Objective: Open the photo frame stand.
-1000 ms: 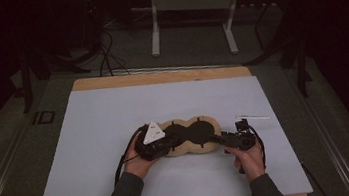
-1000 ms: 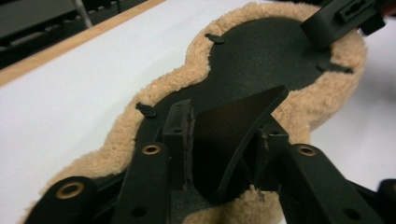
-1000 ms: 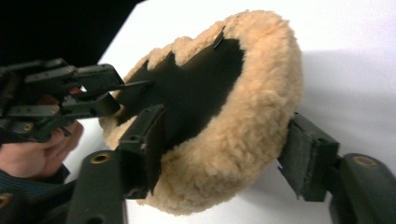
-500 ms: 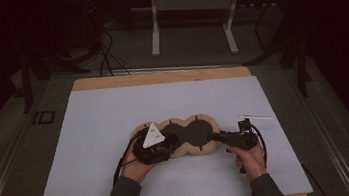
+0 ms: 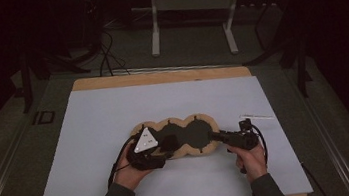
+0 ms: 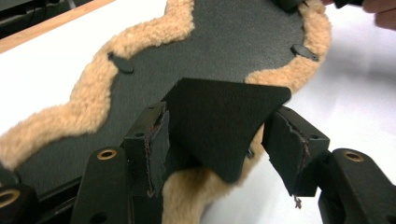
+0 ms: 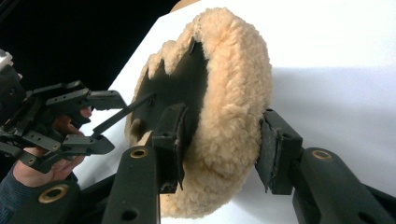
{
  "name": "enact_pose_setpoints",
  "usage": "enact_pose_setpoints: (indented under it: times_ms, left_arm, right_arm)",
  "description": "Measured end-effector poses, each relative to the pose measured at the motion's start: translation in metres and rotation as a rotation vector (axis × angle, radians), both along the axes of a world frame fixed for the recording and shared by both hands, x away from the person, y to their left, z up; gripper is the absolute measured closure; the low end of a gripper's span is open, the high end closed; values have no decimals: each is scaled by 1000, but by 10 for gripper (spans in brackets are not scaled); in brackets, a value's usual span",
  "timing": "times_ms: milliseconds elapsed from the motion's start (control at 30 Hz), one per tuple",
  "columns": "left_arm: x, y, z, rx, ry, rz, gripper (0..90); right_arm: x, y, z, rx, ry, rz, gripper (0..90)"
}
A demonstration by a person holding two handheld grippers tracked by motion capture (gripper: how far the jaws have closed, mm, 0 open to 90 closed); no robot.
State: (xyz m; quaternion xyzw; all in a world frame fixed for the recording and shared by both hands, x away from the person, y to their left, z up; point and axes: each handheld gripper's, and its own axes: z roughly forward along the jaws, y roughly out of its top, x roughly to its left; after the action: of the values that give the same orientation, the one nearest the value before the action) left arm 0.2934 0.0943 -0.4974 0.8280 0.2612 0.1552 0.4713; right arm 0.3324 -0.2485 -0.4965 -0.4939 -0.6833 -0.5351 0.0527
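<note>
A: Nearest us, at the bottom of the high view, what are the hands doing?

B: The left gripper [image 5: 167,146] sits at lower centre. Its jaws have just been opening and stand spread, with a black flap [image 6: 224,123] between them, not pinched.

A: And the right gripper [image 5: 213,136]?

B: Its jaws have just been closing around the right end of the fleece-edged black pad [image 5: 187,135]. One jaw lies against the dark inner face and the other stands just off the wool, so they straddle it without a firm pinch, probably to steady that end.

A: Where's the pad itself?

B: Mid-frame, on the white table cover [image 5: 92,138]. A small white strip [image 5: 256,116] lies farther right, apart.
</note>
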Motion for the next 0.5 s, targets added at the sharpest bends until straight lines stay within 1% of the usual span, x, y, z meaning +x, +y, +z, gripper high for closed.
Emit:
enact_pose_setpoints:
  times_ms: [67,100,133,167,200,233,333,367,400,433,500]
  left_arm:
    - [-3,7,-1,-16,13,-2,418]
    - [-6,14,-2,-29,29,-11,408]
    - [-6,14,-2,-29,29,-11,406]
    - [-9,19,-1,-32,46,-28,405]
    - [-9,19,-1,-32,46,-28,405]
    - [-12,22,1,-24,43,-41,403]
    - [-15,25,4,-22,42,-51,395]
    - [-17,29,6,-18,36,-41,395]
    - [-17,29,6,-18,36,-41,395]
    - [-17,36,7,-14,32,-19,395]
    - [-15,44,6,0,29,23,394]
  right_arm:
    - [0,-1,0,7,2,1,583]
    - [0,-1,0,10,1,3,587]
    - [0,-1,0,10,1,3,587]
    - [0,-1,0,10,-5,5,589]
    - [0,-1,0,10,-5,5,589]
    - [-1,-1,1,11,-8,8,591]
    - [-1,-1,1,13,-8,13,594]
    - [-1,-1,1,9,-13,17,596]
    - [-1,-1,1,9,-13,17,596]
    - [-2,-2,2,10,-14,20,598]
    - [-2,-2,2,7,-18,23,598]
